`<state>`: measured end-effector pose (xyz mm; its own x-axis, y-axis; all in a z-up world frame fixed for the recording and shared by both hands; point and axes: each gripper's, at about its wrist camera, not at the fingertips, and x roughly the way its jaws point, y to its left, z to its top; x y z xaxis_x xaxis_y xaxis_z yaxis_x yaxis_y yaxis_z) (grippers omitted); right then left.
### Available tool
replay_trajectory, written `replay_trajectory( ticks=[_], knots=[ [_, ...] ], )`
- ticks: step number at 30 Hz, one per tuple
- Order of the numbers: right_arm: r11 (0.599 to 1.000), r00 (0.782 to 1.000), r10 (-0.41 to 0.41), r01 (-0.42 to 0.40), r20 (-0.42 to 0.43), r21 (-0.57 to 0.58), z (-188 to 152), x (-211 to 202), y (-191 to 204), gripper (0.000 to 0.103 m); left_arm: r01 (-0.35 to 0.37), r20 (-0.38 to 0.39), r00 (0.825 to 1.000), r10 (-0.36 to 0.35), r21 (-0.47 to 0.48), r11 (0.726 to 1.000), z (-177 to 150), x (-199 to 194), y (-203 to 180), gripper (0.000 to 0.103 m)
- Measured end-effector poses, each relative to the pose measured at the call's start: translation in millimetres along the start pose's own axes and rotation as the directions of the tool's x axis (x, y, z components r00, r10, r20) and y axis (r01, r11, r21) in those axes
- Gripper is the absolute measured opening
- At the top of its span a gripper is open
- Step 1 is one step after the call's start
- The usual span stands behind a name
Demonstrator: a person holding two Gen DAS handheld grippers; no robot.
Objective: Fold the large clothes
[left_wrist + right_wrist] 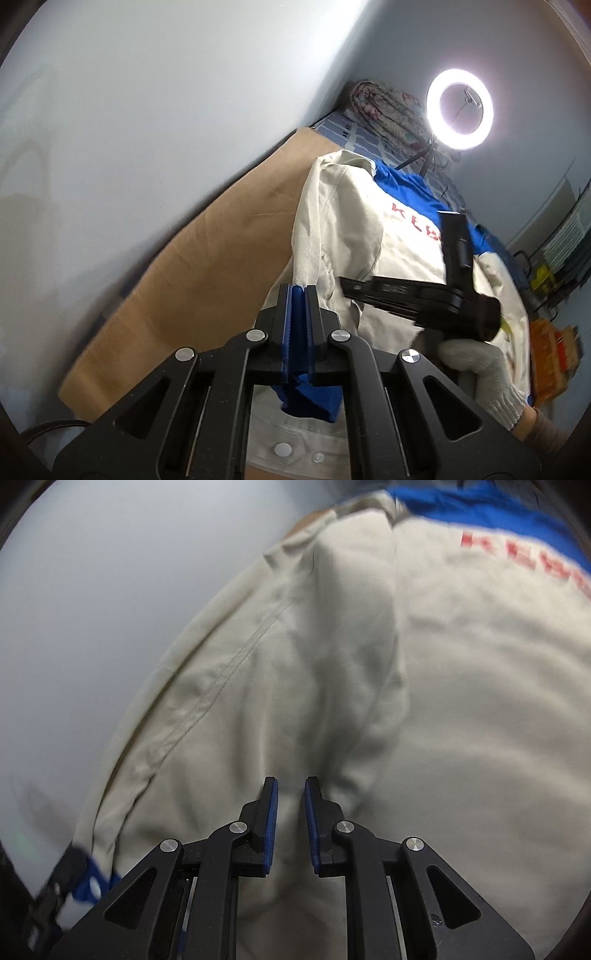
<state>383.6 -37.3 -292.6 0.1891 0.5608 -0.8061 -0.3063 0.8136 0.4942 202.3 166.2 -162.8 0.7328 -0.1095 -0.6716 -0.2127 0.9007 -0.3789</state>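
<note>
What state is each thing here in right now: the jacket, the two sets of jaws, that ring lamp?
Jacket: cream with blue yoke, spread on the tan surface, partly gathered up.
Left gripper: jaws shut on the jacket's blue edge.
Right gripper: jaws slightly apart over a cream fold; too blurred to tell whether they pinch it.
Ring lamp: switched on.
Quilt: rolled up against the wall.

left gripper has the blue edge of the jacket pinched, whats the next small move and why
Probably carry that edge across the jacket. The left gripper is shut on the blue fabric, while the right gripper straddles a cream ridge with a gap showing at the pads, so whether it grips is unclear. The jacket lies on the tan sheet.
</note>
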Motion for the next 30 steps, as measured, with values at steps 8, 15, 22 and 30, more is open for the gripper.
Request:
replay_trajectory(
  ticks=[8,15,22,30],
  knots=[
    [0.999,0.999,-0.007,0.009,0.031,-0.052,28,-37,14,0.019,0.012,0.016,1.000,-0.014,0.076,0.997,-5,-9,-15,0.003],
    [0.996,0.996,0.031,-0.023,0.085,-0.089,67,-65,53,0.047,0.027,0.018,0.999,-0.030,0.165,0.986,-20,-18,-38,0.003],
    [0.987,0.997,-0.069,0.065,-0.025,-0.145,71,-26,74,0.003,0.035,0.016,0.999,-0.041,0.282,0.959,-34,-24,-69,0.003],
    [0.998,0.996,0.044,-0.040,0.074,-0.055,42,-95,35,0.002,0.113,-0.048,0.994,-0.102,0.386,0.916,-59,-33,-98,0.003]
  ],
)
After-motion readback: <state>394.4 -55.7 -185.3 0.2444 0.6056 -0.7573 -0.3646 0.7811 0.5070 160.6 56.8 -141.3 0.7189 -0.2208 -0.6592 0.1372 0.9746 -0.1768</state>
